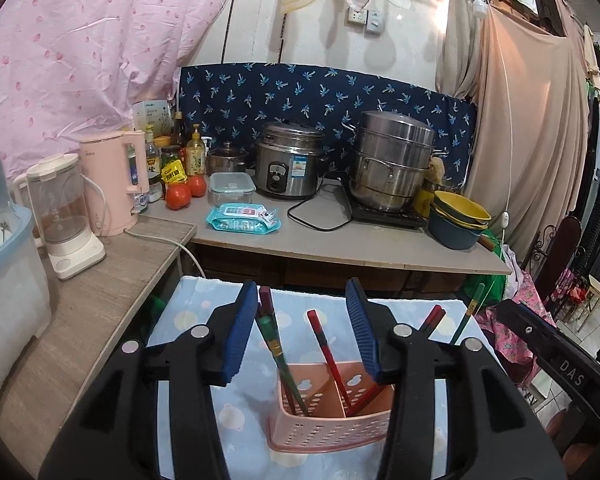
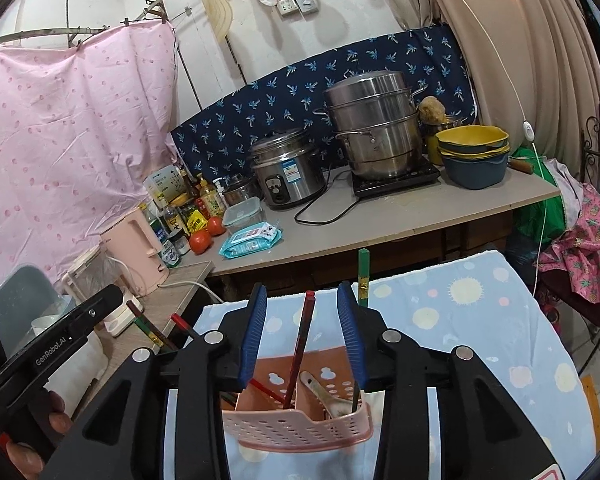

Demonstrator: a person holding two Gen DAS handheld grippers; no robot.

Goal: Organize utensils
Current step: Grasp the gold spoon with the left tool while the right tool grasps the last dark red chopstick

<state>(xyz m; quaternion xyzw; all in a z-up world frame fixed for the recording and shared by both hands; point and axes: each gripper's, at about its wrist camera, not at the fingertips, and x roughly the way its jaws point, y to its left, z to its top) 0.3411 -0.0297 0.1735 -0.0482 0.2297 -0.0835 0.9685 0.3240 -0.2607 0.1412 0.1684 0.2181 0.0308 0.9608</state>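
Left gripper [image 1: 308, 330] stands partly open above the pink utensil holder [image 1: 332, 420], its blue pads apart and pressing on nothing; a green-and-red chopstick pair [image 1: 278, 354] leans just inside its left pad, and whether the two touch cannot be told. Right gripper [image 2: 305, 336] is likewise partly open over the same holder, with one dark red chopstick [image 2: 300, 344] standing free between its pads. The holder rests on a pale blue patterned cloth [image 2: 480, 340] and is divided into compartments: chopsticks lean in both, and a pale spoon [image 2: 320, 390] lies in the right-hand one beside a green chopstick [image 2: 363, 276]. Judged from this layout, the chopsticks are already delivered and the grips released. Handling notes: chopsticks are light, rigid and smooth-lacquered, so they are likely to slip or pivot in a loose pinch; take hold across the upper third of the shaft, above the holder rim, pads square to the stick. The holder appears to be thin perforated plastic, light enough to tip or slide on the cloth if a stick is dragged sideways.
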